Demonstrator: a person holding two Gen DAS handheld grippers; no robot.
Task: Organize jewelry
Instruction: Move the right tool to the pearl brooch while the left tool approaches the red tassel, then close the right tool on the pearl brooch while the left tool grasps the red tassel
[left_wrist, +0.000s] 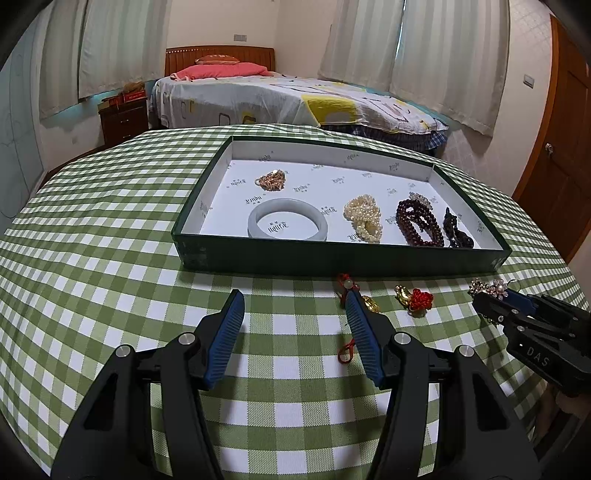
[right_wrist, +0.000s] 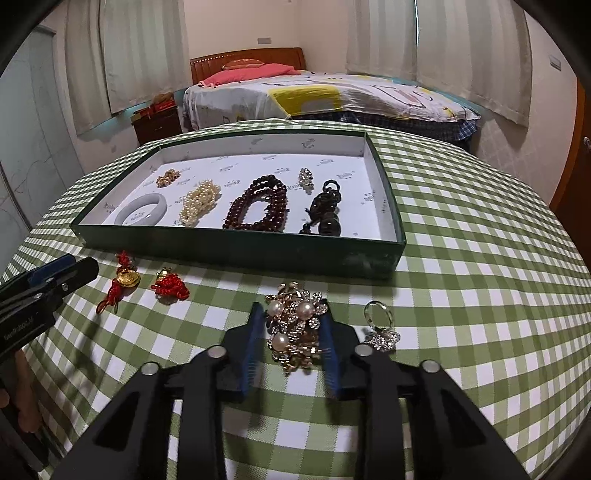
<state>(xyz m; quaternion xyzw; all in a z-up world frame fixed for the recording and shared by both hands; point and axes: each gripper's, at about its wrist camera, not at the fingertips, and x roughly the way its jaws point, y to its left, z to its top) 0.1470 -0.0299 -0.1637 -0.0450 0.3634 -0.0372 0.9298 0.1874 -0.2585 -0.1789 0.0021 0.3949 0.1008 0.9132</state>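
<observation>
The task looks over half done. Ahead of both claws, the green tray (right_wrist: 236, 254) holds six pieces, among them a pale bangle (left_wrist: 287, 224), pearls (right_wrist: 199, 203) and dark beads (right_wrist: 258, 206). The right claw (right_wrist: 291, 332) is closed around a pearl brooch (right_wrist: 295, 328) on the counter (right_wrist: 461, 295); a ring (right_wrist: 380, 325) sits just right. The left claw (left_wrist: 295, 321) gapes empty, two red charms (left_wrist: 415, 299) beyond its right finger.

A shallow green tray (right_wrist: 236, 254) with a white printed lining sits flat, holding a pale jade bangle (right_wrist: 140, 214), pearl strand (right_wrist: 199, 203), dark red bead string (right_wrist: 258, 206), black pendant (right_wrist: 325, 210), gold cluster (right_wrist: 167, 178) and small crystal piece (right_wrist: 306, 176). Nearer lie two red-knotted gold charms (right_wrist: 123, 282), a pearl-and-rhinestone brooch (right_wrist: 293, 332) and, right of it, a crystal ring (right_wrist: 378, 325).
</observation>
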